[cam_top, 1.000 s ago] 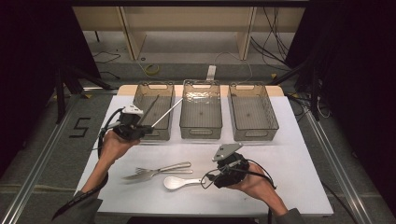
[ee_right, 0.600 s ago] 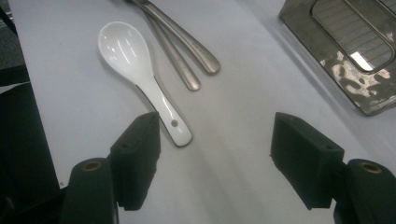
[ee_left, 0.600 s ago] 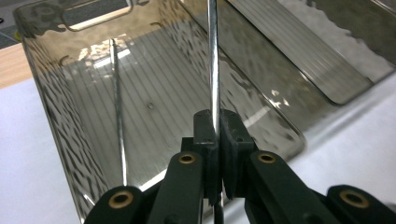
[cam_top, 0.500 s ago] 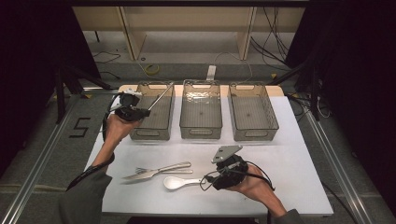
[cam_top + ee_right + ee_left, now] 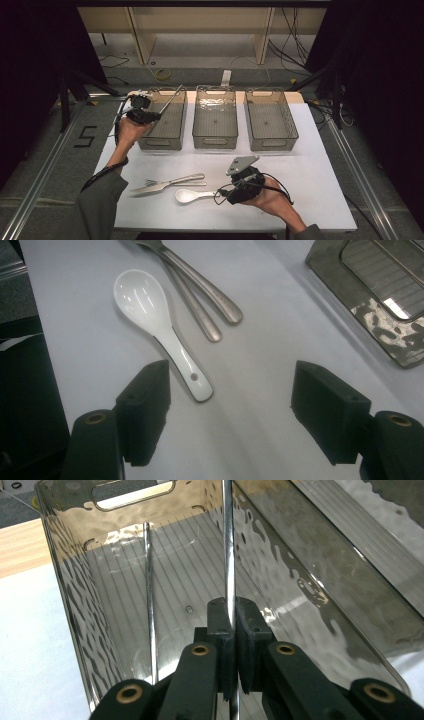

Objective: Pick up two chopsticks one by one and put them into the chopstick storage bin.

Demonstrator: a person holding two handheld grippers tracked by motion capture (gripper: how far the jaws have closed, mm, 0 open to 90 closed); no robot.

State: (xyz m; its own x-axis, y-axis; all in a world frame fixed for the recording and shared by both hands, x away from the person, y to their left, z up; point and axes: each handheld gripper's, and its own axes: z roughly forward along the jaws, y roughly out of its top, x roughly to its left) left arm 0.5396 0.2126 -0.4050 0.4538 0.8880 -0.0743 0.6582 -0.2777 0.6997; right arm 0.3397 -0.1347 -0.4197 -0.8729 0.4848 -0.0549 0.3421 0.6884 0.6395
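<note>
My left gripper [image 5: 150, 116] is shut on a thin shiny metal stick [image 5: 172, 97], which points up and away over the left clear bin [image 5: 159, 145]. In the left gripper view the stick [image 5: 228, 540] runs straight up from between the closed pads [image 5: 220, 625], above the bin's ribbed floor [image 5: 200, 565]. A second thin stick [image 5: 149, 605] looks to lie in that bin by one wall. My right gripper [image 5: 222, 192] rests low on the white table, open, beside the handle of a white ceramic spoon [image 5: 145, 300]. Nothing is between its pads [image 5: 150, 395].
A metal fork [image 5: 165, 181] and a knife [image 5: 150, 189] lie side by side left of the spoon [image 5: 187, 196]. Two more clear bins, the middle bin [image 5: 215, 144] and the right bin [image 5: 272, 145], stand in a row at the back. The table's front edge is close behind the right hand.
The left gripper has carried the stick away from the person, to a spot over the left bin. The right gripper has stayed by the spoon.
</note>
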